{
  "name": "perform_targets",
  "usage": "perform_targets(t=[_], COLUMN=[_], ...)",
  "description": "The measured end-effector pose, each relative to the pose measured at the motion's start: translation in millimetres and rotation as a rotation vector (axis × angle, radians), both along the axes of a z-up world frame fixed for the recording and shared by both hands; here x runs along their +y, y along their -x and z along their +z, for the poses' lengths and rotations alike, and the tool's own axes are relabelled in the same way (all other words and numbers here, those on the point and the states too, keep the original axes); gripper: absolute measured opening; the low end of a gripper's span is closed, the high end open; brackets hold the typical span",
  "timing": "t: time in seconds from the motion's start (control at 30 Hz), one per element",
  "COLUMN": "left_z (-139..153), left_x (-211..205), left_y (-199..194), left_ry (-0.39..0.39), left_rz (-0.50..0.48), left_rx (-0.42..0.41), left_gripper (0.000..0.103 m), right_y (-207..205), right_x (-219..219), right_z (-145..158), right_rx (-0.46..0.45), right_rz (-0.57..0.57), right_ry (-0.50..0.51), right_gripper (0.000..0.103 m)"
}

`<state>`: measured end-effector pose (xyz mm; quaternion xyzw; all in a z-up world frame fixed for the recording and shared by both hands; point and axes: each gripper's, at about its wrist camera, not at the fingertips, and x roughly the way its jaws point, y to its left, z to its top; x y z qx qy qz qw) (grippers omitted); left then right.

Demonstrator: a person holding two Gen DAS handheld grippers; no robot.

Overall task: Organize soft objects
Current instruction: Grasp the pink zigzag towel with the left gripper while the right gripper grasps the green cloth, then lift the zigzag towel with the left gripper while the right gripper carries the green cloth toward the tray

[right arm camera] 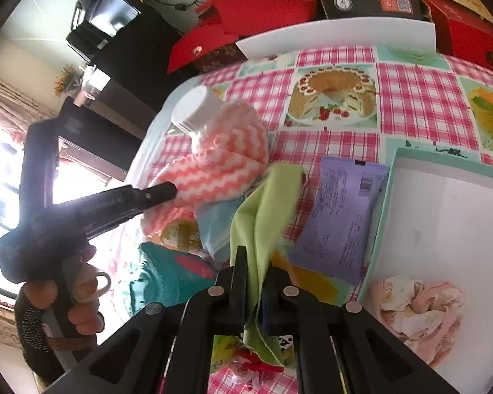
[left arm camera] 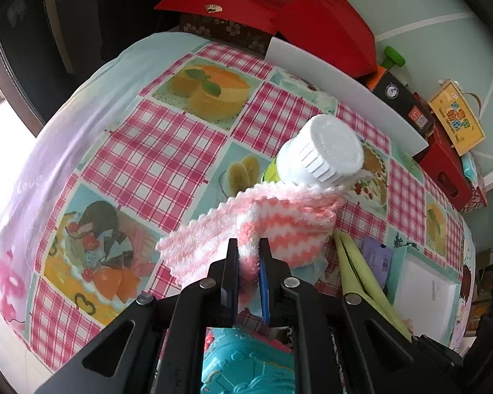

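Observation:
A pink-and-white zigzag fleece cloth (left arm camera: 266, 226) lies draped against a white-capped bottle (left arm camera: 322, 152) on the checked tablecloth. My left gripper (left arm camera: 249, 249) is shut on a fold of that cloth. In the right wrist view the same zigzag cloth (right arm camera: 220, 164) and the left gripper (right arm camera: 177, 190) show at left, held by a hand (right arm camera: 79, 298). My right gripper (right arm camera: 256, 256) is shut on a lime-green cloth (right arm camera: 263, 210), which hangs lifted off the table. A pale pink crumpled cloth (right arm camera: 417, 308) lies inside the white box (right arm camera: 460, 216).
A purple packet (right arm camera: 341, 216) lies beside the box. A light blue cloth (right arm camera: 217, 226) and a teal item (right arm camera: 171, 275) sit near the front edge. Red boxes (left arm camera: 279, 10), a white board (left arm camera: 341, 88) and a yellow carton (left arm camera: 457, 118) crowd the far side.

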<state>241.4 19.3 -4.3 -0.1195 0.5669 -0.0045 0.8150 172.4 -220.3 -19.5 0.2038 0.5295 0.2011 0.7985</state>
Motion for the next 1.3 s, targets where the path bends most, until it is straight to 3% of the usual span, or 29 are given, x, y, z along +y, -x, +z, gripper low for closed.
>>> perform_targets(t=[0.77, 1.3], left_z=[21.2, 50.7], left_x=[-12.0, -14.1], left_y=[6.3, 15.8], left_ry=[0.203, 0.333], left_rz=[-0.102, -0.133], left_rx=[-0.105, -0.249], left_gripper=[0.01, 0.01], right_y=[5.7, 15.8], right_x=[-15.7, -30.1], right_z=[25.6, 48.6], right_rx=[-0.057, -0.132], right_rz=[-0.061, -0.105], right_ry=[-0.059, -0.096], right_gripper=[0.007, 0.007])
